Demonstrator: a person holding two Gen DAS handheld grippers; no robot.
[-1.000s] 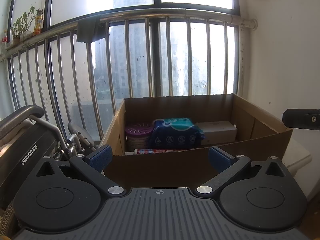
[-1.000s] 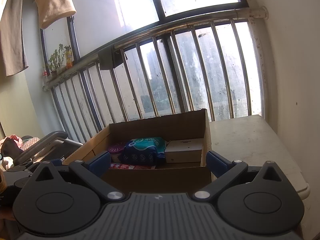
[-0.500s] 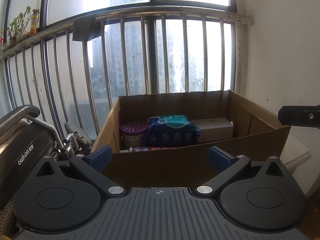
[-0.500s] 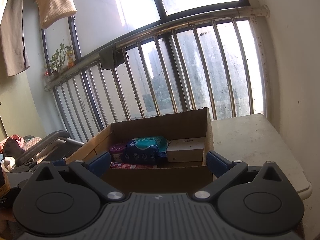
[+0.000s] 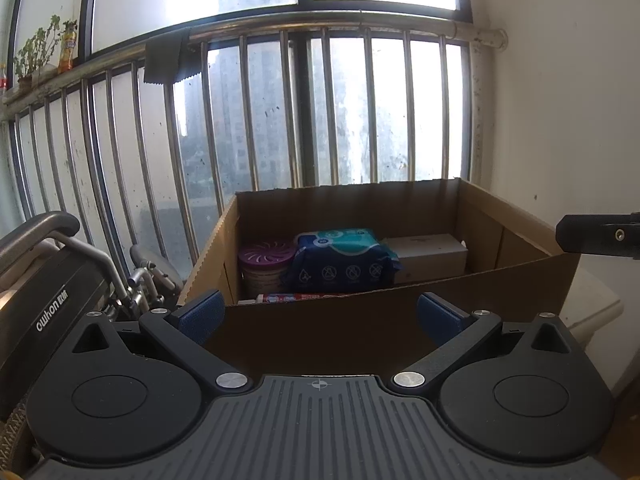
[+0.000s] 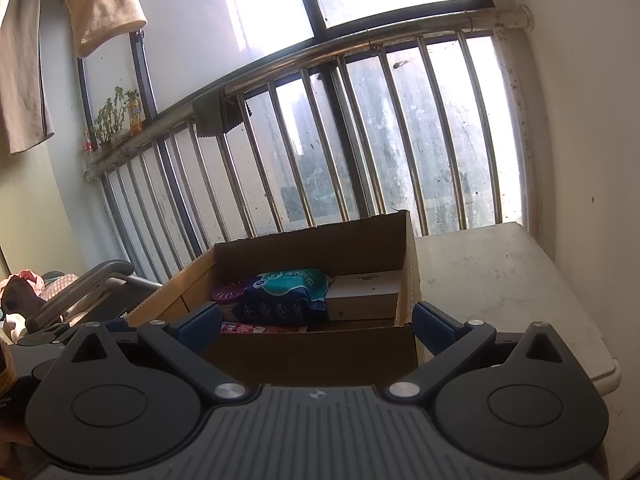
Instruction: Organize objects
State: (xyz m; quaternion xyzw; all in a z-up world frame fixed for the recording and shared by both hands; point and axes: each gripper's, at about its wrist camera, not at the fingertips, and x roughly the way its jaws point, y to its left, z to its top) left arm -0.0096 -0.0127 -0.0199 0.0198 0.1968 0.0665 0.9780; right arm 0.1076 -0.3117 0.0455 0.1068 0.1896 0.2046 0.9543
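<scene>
An open cardboard box (image 5: 392, 320) (image 6: 316, 350) stands in front of both grippers. Inside it sit a purple-lidded round container (image 5: 266, 254) (image 6: 226, 292), a blue wipes pack (image 5: 340, 260) (image 6: 286, 298), a white carton (image 5: 430, 250) (image 6: 366, 292) and a red flat packet (image 5: 296, 298) (image 6: 260, 327) at the near wall. My left gripper (image 5: 320, 314) is open and empty, just short of the box's near wall. My right gripper (image 6: 318, 322) is open and empty at the same near wall. Part of the right gripper (image 5: 600, 234) shows at the right edge of the left wrist view.
The box rests on a white table (image 6: 500, 280) against the right wall. A steel window railing (image 5: 280, 120) runs behind it. A folded wheelchair (image 5: 52, 280) (image 6: 92, 292) stands to the left. Towels (image 6: 100, 4) hang at upper left.
Both cameras have tilted up slightly, so the box sits lower in view. The grippers have stayed open and empty.
</scene>
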